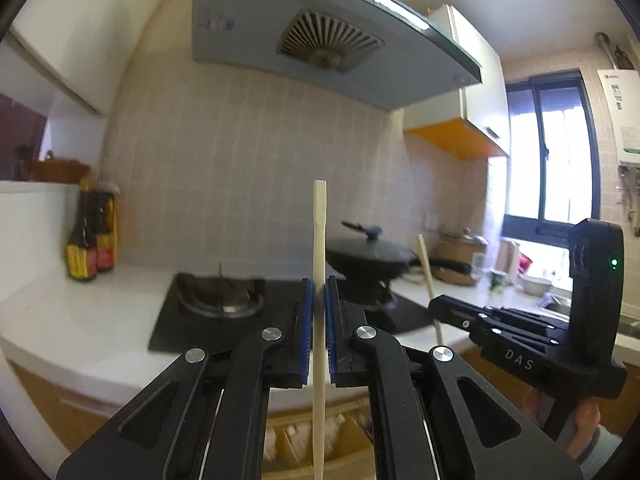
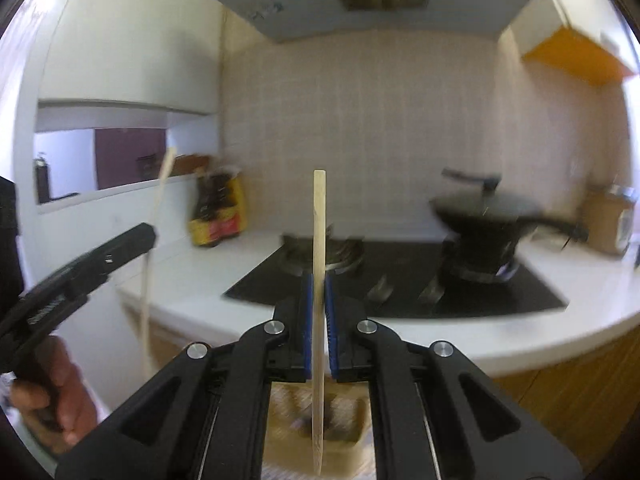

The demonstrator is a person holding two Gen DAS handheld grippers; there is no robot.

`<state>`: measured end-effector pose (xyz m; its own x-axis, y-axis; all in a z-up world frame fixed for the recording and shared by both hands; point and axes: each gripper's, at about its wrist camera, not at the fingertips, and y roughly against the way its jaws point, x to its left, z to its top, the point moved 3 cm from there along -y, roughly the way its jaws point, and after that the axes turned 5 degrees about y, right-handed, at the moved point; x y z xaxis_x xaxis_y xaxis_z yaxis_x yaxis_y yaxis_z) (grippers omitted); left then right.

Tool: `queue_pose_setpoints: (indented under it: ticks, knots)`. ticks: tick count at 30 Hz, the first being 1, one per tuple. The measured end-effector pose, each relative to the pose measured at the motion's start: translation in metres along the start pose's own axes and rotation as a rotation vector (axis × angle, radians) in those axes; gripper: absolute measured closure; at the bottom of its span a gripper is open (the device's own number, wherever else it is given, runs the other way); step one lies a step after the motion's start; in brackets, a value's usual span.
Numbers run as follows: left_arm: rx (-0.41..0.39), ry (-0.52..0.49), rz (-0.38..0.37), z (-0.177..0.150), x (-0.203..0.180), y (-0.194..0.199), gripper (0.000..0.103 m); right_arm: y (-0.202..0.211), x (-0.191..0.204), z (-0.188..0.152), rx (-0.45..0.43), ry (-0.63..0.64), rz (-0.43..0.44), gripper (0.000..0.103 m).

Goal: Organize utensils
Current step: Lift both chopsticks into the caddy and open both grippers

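My left gripper (image 1: 319,292) is shut on a pale wooden chopstick (image 1: 319,240) held upright, its top above the jaws and its thin tip below them. My right gripper (image 2: 319,288) is shut on a second chopstick (image 2: 319,220), also upright. Each gripper shows in the other's view: the right one (image 1: 434,305) with its chopstick (image 1: 428,276), the left one (image 2: 150,236) with its chopstick (image 2: 154,248). Below the jaws lies an open drawer with wooden dividers (image 1: 296,440), blurred in the right wrist view (image 2: 280,432).
A black gas hob (image 1: 224,304) sits in the white counter (image 1: 80,320). A lidded black wok (image 1: 370,256) stands on the right burner. Sauce bottles (image 1: 90,240) stand at the back left. A range hood (image 1: 328,40) hangs above. Bowls and jars crowd the window end (image 1: 520,276).
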<state>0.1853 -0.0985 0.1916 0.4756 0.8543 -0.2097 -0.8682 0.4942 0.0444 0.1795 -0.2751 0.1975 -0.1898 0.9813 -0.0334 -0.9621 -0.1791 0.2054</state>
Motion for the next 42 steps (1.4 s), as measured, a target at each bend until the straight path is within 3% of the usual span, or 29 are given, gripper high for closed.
queue_pose_setpoints:
  ticks: [5, 13, 23, 25, 27, 30, 32, 33, 34, 35, 42]
  knots:
    - [-0.066, 0.037, 0.001, -0.003, 0.015, -0.027, 0.099, -0.038, -0.012, -0.002, -0.036, 0.005, -0.022, 0.099]
    - [-0.055, 0.023, 0.094, -0.037, 0.037, -0.062, 0.099, -0.081, -0.024, -0.034, 0.005, -0.046, -0.019, 0.099]
    - [-0.084, -0.004, 0.134, -0.067, 0.046, -0.059, 0.097, -0.081, -0.023, -0.064, -0.009, -0.044, -0.017, 0.098]
    - [-0.073, 0.012, 0.131, -0.070, 0.048, -0.055, 0.082, -0.076, -0.023, -0.067, 0.006, -0.044, -0.004, 0.098]
    - [-0.062, 0.044, 0.122, -0.073, 0.053, -0.049, 0.074, -0.068, -0.023, -0.071, 0.013, -0.047, 0.005, 0.096]
    - [-0.043, 0.082, 0.109, -0.072, 0.059, -0.038, 0.072, -0.050, -0.022, -0.074, 0.023, -0.052, 0.005, 0.088]
    - [-0.026, 0.100, 0.093, -0.071, 0.060, -0.029, 0.060, -0.036, -0.021, -0.078, 0.034, -0.055, 0.011, 0.079]
    - [-0.021, 0.111, 0.082, -0.070, 0.061, -0.019, 0.049, -0.029, -0.020, -0.080, 0.038, -0.057, 0.013, 0.075]
    - [-0.019, 0.118, 0.076, -0.069, 0.060, -0.012, 0.040, -0.020, -0.018, -0.083, 0.046, -0.061, 0.022, 0.065]
    - [-0.013, 0.125, 0.070, -0.068, 0.060, -0.004, 0.038, -0.013, -0.016, -0.085, 0.053, -0.062, 0.026, 0.055]
    - [0.082, 0.133, 0.045, -0.087, 0.039, 0.051, 0.022, 0.036, 0.011, -0.113, 0.119, -0.074, 0.044, 0.055]
